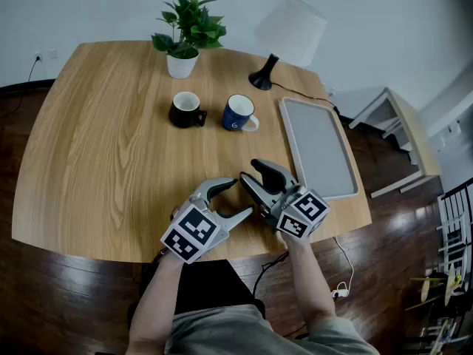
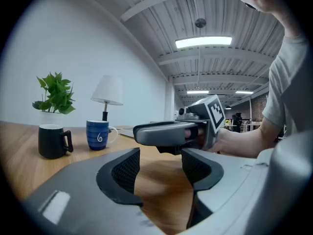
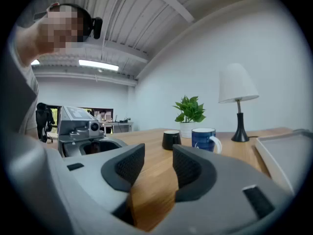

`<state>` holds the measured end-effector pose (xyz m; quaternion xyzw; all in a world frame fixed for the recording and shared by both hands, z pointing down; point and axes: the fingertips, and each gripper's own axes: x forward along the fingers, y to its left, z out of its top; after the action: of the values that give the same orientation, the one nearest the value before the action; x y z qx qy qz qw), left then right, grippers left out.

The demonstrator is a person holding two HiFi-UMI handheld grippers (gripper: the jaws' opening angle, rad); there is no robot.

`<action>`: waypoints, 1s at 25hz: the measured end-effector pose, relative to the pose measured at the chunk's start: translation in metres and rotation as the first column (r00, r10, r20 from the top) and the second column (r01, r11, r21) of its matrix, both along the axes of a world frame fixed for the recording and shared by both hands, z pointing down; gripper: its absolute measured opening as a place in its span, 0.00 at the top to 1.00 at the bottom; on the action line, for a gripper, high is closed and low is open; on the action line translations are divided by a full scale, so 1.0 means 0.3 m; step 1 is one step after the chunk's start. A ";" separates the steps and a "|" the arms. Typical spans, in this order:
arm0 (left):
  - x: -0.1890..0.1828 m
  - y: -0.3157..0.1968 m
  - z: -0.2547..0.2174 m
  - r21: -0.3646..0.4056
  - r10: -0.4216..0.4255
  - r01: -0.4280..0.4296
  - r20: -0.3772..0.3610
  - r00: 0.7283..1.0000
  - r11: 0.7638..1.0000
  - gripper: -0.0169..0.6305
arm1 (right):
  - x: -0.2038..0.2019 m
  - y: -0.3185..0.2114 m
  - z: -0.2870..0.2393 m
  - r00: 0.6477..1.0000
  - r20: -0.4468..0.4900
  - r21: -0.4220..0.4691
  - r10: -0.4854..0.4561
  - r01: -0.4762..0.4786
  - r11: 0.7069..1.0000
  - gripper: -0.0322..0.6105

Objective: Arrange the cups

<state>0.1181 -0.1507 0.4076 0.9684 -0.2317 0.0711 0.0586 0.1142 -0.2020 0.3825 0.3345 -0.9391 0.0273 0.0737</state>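
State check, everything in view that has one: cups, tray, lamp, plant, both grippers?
Black cup: upright, not held.
Blue cup: upright, close to the black cup but apart, not held.
Tray: flat, empty.
Lamp: upright.
Plant: upright.
Left gripper: open, empty.
Right gripper: open, empty.

Open-plan office, ribbed ceiling with strip lights, distant desks, wooden table, lamp
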 end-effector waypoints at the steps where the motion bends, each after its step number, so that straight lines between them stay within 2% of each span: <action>1: -0.001 -0.001 -0.001 0.000 -0.001 0.001 0.001 1.000 1.000 0.55 | 0.011 -0.026 -0.010 1.000 -0.028 0.014 0.008 -0.008 1.000 0.68; 6: 0.002 0.005 0.002 0.002 0.018 -0.018 0.005 1.000 1.000 0.57 | 0.092 -0.187 -0.037 0.981 -0.176 0.065 0.077 -0.066 0.996 0.68; 11: 0.002 0.007 0.006 0.001 0.024 -0.024 0.004 1.000 1.000 0.57 | 0.149 -0.360 0.002 0.945 -0.309 0.062 0.110 -0.095 0.994 0.68; 19: -0.002 0.007 0.007 0.003 0.024 -0.024 0.004 1.000 1.000 0.57 | 0.132 -0.500 0.077 0.881 -0.469 0.039 0.065 -0.053 0.998 0.68; 25: -0.004 0.006 0.008 0.004 0.022 -0.022 0.003 1.000 1.000 0.57 | 0.101 -0.554 0.131 0.842 -0.539 -0.006 0.008 -0.013 1.000 0.69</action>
<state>0.1169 -0.1488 0.4100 0.9709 -0.2212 0.0726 0.0554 0.1444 -0.3683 0.4216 0.3334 -0.8787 -0.0628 0.3358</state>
